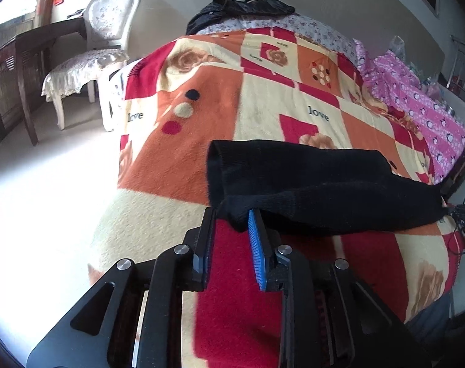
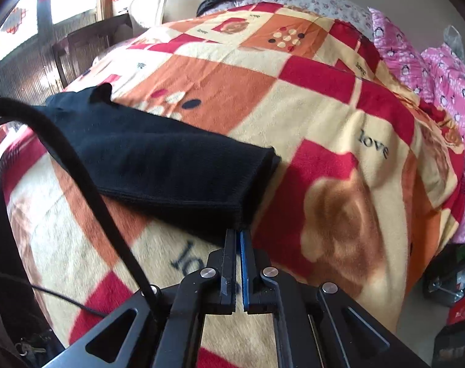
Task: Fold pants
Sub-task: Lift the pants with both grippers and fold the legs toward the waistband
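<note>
Black knit pants (image 1: pixel 309 184) lay folded lengthwise across your fleece blanket (image 1: pixel 263 98). Your left gripper (image 1: pixel 230 224) stood part-open around cuff corner, not clamped. Your right gripper (image 2: pixel 239 236) was pinched nearly closed on waistband corner (image 2: pixel 241 217). Risk: lifting unevenly could drag cloth, undo fold; cable (image 2: pixel 79 165) lay across pants and could snag.

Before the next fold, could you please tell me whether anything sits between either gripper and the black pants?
Nothing visible does. The left gripper, jaws open, already has the black pants corner between them. The right gripper is shut on their other end. Around them shows only the patterned blanket.
</note>
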Action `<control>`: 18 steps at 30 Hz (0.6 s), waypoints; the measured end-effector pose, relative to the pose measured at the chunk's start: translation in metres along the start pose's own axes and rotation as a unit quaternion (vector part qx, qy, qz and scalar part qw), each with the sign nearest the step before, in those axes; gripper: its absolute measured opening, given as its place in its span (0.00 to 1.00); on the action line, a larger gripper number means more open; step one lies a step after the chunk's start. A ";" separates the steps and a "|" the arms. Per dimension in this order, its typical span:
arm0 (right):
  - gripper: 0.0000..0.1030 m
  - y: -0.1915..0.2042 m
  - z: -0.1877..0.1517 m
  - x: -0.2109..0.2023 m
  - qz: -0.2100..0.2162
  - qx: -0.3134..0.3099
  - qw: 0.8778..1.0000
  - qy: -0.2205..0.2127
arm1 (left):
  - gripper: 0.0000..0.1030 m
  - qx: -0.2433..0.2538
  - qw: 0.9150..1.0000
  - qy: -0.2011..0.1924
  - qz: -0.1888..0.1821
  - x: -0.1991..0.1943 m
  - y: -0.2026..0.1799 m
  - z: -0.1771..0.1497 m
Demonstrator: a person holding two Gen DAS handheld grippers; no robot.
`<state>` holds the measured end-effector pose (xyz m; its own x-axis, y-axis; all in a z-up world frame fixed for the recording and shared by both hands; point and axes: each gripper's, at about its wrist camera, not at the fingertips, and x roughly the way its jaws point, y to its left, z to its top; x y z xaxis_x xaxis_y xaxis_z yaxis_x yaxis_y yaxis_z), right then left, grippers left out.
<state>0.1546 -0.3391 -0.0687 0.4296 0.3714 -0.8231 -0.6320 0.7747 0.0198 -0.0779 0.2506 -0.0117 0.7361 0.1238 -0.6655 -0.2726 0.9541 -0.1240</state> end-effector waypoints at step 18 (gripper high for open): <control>0.05 0.007 0.063 -0.077 -0.051 0.098 0.983 -0.147 | 0.29 -0.004 0.992 0.124 0.027 0.093 -0.105 0.031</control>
<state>0.1574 -0.3297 0.0301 0.6700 0.3957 -0.6281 -0.4517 0.8888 0.0781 0.0384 0.1700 -0.0376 0.5455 0.1019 -0.8319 -0.3132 0.9454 -0.0896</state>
